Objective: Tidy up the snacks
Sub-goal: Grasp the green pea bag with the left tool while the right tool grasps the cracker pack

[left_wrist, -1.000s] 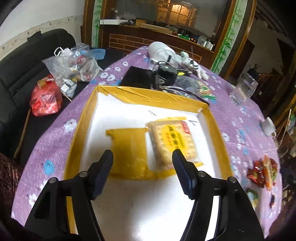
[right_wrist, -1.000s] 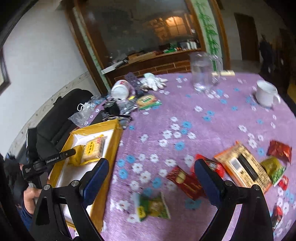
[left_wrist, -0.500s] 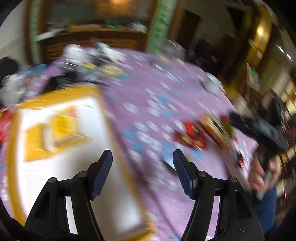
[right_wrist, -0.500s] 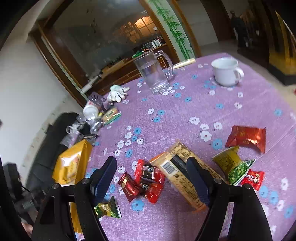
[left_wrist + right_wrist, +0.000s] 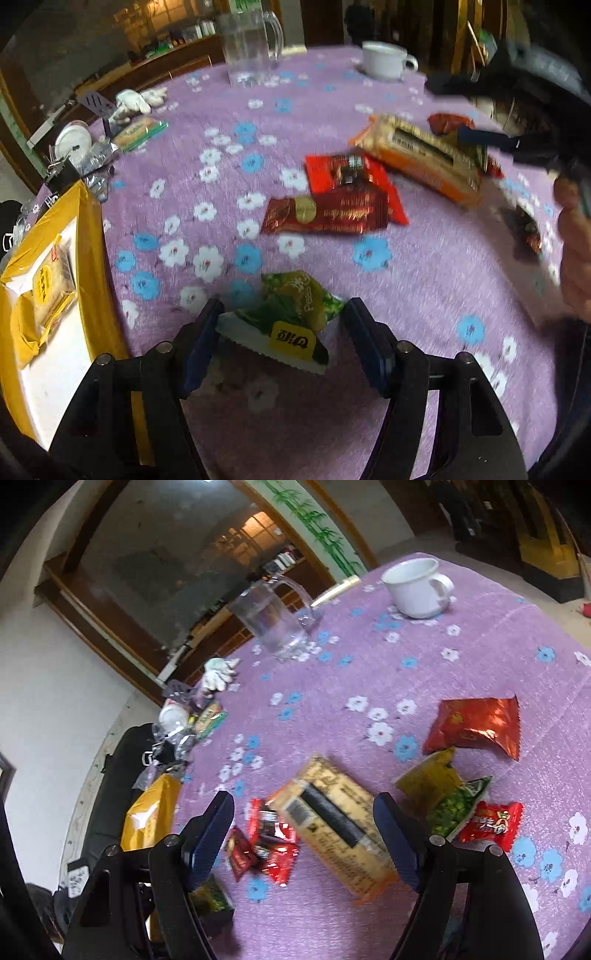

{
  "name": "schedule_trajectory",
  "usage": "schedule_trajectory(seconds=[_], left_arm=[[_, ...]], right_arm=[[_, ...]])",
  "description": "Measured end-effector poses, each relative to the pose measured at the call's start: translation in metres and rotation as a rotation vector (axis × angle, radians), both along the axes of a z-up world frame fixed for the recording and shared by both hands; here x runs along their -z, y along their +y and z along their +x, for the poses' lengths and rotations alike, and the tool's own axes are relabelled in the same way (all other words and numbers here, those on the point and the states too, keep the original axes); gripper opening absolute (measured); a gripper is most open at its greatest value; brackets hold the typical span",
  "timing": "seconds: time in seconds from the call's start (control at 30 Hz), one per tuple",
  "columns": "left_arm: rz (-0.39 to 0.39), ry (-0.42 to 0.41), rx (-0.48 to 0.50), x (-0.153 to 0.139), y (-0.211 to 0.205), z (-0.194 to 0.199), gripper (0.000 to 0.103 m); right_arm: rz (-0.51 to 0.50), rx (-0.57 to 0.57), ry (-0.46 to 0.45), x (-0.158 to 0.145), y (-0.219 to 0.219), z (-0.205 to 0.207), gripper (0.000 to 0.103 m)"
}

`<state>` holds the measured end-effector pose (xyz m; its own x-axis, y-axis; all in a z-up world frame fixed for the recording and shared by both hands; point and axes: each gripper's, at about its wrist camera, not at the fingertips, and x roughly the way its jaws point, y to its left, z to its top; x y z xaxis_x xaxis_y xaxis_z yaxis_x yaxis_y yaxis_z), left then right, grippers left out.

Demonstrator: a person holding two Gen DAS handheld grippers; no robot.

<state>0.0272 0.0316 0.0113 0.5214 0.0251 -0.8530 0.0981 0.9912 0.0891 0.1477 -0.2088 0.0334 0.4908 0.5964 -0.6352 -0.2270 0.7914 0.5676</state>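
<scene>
A: So where is the left claw (image 5: 280,341) now?

B: Off the yellow box (image 5: 90,236), where it hung a second ago. It has swung over to the loose snacks, and its jaws stand apart around the green pea packet (image 5: 291,314) on the tabletop (image 5: 424,280), pads not yet pressing.

A: And the right claw (image 5: 304,843)?

B: It has dropped lower and narrowed a little, jaws still apart, framing the long biscuit pack (image 5: 332,823). Nothing is gripped.

A: Meaning?

B: Two packs already lie in the box; I judge both hands are lining up fresh picks. Red packets (image 5: 340,199) beyond still wait.
</scene>
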Motion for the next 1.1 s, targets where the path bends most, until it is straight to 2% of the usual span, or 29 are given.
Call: schedule_trajectory(seconds=[0.13, 0.17, 0.27, 0.37, 0.6, 0.67, 0.73, 0.83, 0.93, 1.1], left_arm=[[-0.094, -0.023, -0.019, 0.003, 0.005, 0.0, 0.062], [-0.101, -0.044, -0.028, 0.003, 0.006, 0.0, 0.058], [-0.095, -0.091, -0.038, 0.005, 0.004, -0.003, 0.057], [-0.099, -0.102, -0.044, 0.004, 0.003, -0.002, 0.056], [-0.115, -0.104, -0.046, 0.006, 0.004, -0.002, 0.056], [-0.118, -0.105, -0.045, 0.006, 0.005, -0.003, 0.056], [-0.126, -0.109, -0.042, 0.005, 0.005, -0.003, 0.051], [-0.137, -0.112, -0.04, 0.005, 0.006, -0.004, 0.051], [-0.162, -0.128, -0.036, 0.002, 0.008, -0.005, 0.051], [-0.211, -0.155, -0.043, -0.003, 0.015, -0.007, 0.051]], right_arm=[[-0.059, 0.008, 0.025, 0.011, 0.005, 0.007, 0.081], [-0.074, 0.012, 0.022, 0.012, 0.005, 0.008, 0.081], [-0.132, 0.012, 0.035, 0.019, 0.011, 0.013, 0.082], [-0.168, -0.023, 0.043, 0.023, 0.02, 0.012, 0.083], [-0.398, -0.189, -0.005, 0.03, 0.065, -0.008, 0.083], [-0.443, -0.188, -0.022, 0.03, 0.069, -0.011, 0.079], [-0.49, -0.163, -0.042, 0.031, 0.07, -0.013, 0.062], [-0.471, -0.134, -0.038, 0.029, 0.064, -0.014, 0.057], [-0.459, -0.112, -0.043, 0.025, 0.061, -0.018, 0.057], [-0.424, -0.063, -0.112, 0.008, 0.057, -0.024, 0.057]])
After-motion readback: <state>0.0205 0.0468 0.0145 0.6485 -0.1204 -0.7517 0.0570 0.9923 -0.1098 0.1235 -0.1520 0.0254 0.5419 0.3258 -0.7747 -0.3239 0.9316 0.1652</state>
